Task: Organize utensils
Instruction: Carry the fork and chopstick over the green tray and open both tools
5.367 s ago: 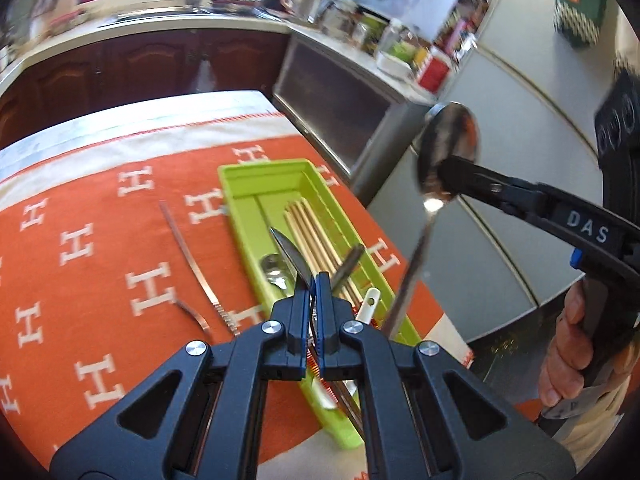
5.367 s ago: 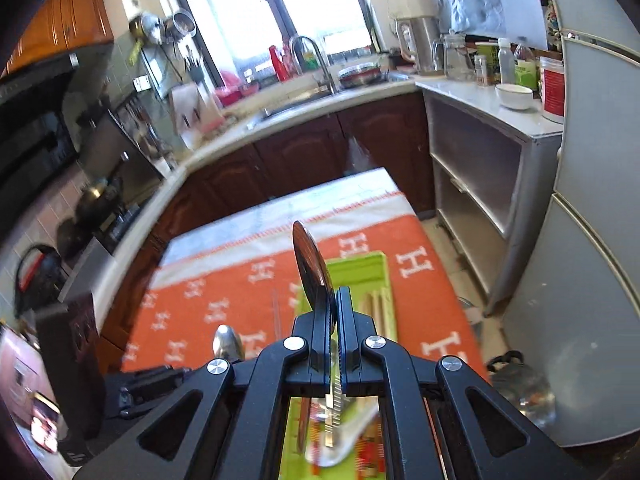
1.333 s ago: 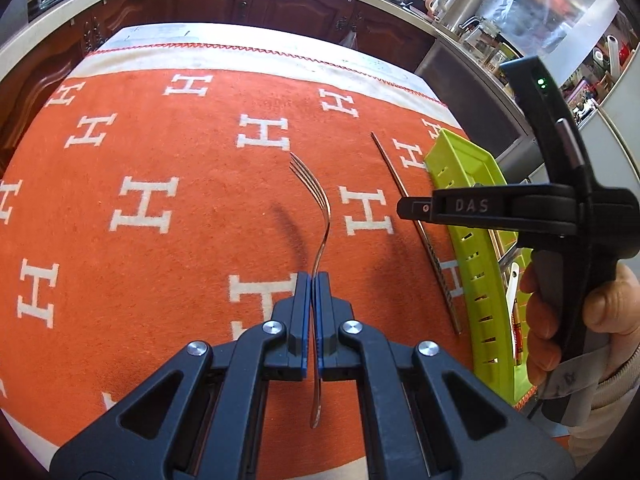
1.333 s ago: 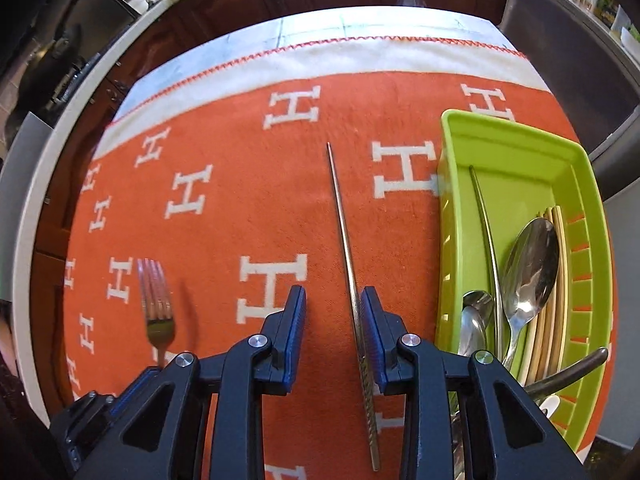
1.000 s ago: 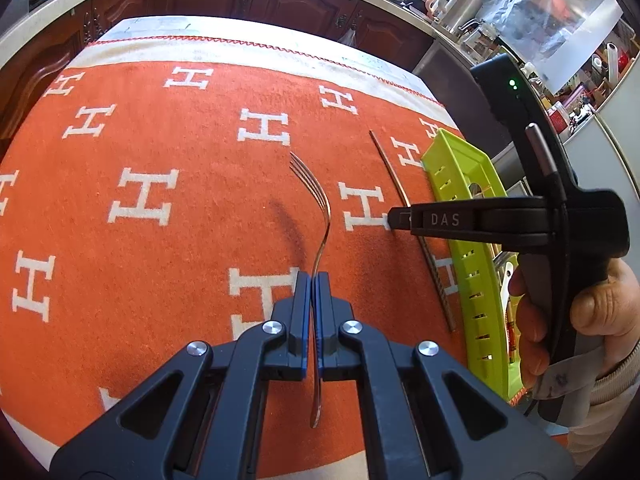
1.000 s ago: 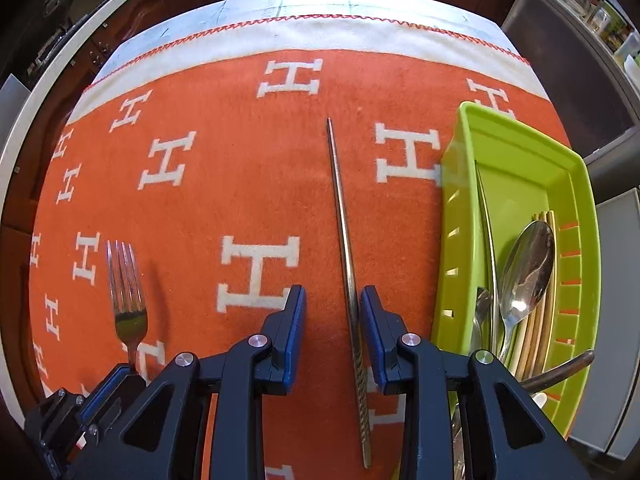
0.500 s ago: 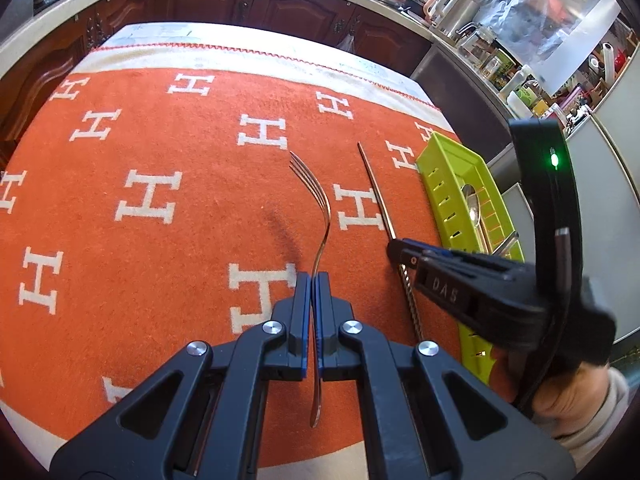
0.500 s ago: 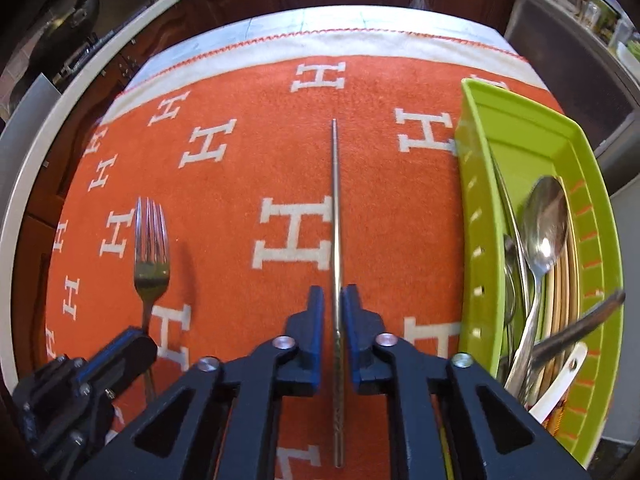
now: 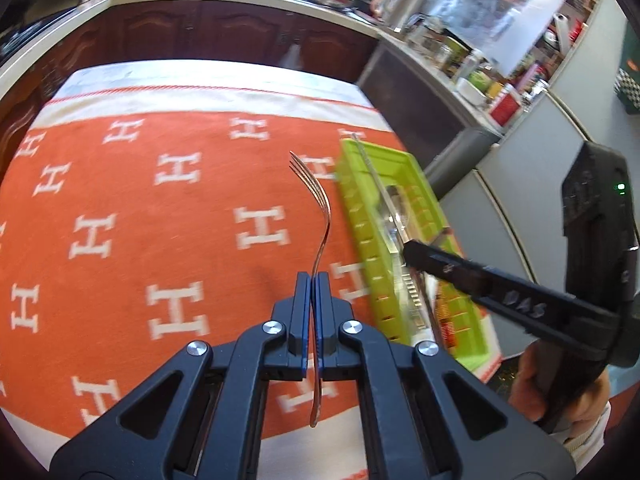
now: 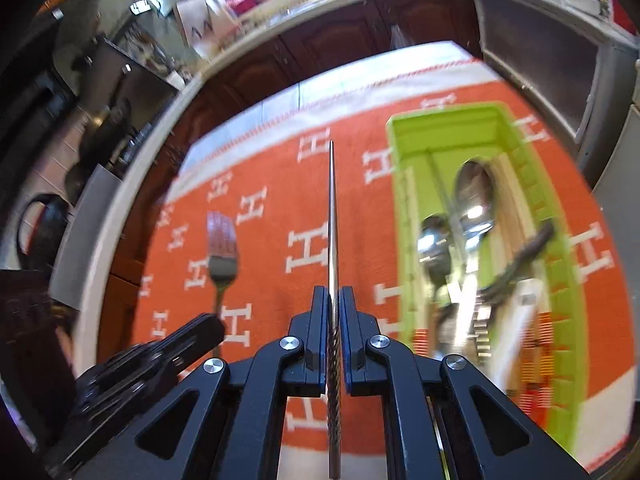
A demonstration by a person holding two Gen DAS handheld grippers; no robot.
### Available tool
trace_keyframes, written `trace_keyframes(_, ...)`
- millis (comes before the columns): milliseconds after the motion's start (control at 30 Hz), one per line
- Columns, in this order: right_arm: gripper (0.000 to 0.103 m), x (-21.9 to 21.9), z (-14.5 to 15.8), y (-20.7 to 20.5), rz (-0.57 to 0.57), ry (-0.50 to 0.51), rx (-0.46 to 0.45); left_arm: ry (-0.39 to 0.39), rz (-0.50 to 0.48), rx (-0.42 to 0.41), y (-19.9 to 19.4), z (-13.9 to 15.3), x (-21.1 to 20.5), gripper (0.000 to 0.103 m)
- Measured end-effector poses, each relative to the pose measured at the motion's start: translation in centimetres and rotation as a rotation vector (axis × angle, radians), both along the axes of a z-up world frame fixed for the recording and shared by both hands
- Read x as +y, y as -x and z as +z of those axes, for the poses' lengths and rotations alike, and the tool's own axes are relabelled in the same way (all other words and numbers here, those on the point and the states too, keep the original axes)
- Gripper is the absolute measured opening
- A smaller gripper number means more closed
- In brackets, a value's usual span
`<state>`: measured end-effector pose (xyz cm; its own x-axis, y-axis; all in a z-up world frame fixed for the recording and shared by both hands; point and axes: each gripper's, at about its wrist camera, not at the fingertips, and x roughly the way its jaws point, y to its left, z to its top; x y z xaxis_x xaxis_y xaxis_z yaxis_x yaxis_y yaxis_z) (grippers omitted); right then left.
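Note:
My left gripper (image 9: 312, 280) is shut on a metal fork (image 9: 318, 212), held above the orange cloth with tines pointing away. The fork also shows in the right wrist view (image 10: 221, 248). My right gripper (image 10: 331, 294) is shut on a thin metal knife (image 10: 332, 216), lifted off the cloth with its blade pointing away. In the left wrist view the knife (image 9: 376, 184) hangs over the green utensil tray (image 9: 370, 256). The tray (image 10: 404, 216) holds spoons (image 10: 474, 188), chopsticks and other utensils, to the right of the knife.
The table is covered by an orange cloth with white H marks (image 9: 160, 208). Dark kitchen cabinets and a cluttered counter (image 9: 460, 64) stand beyond the table. A grey fridge (image 9: 532, 184) is to the right of the tray.
My right gripper has closed on the knife and lifted it off the cloth toward the tray. My left gripper has risen with the fork and shifted toward the tray.

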<state>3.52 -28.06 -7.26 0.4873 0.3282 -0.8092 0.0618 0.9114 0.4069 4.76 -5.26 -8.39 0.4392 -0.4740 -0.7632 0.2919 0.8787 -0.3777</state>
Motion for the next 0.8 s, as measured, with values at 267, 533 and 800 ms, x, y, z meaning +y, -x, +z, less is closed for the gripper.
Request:
trace_keyframes(267,0.005,-8.1,3.5,1.4,-0.126,0.066,-0.053,-0.002,-0.090,0.029,-0.6,1.4,-8.1,0.000)
trace_keyframes(533,0.008,-10.7,0.8,-0.8,-0.099,0.046,0.029,-0.056,-0.075,0.064,-2.8,0.0,-11.9,0.000)
trace_keyframes(800,0.033,-10.6,-0.1,-1.6,-0.128,0.058,-0.022,-0.105,-0.063,0.071,-3.8,-0.5,-11.8,0.017)
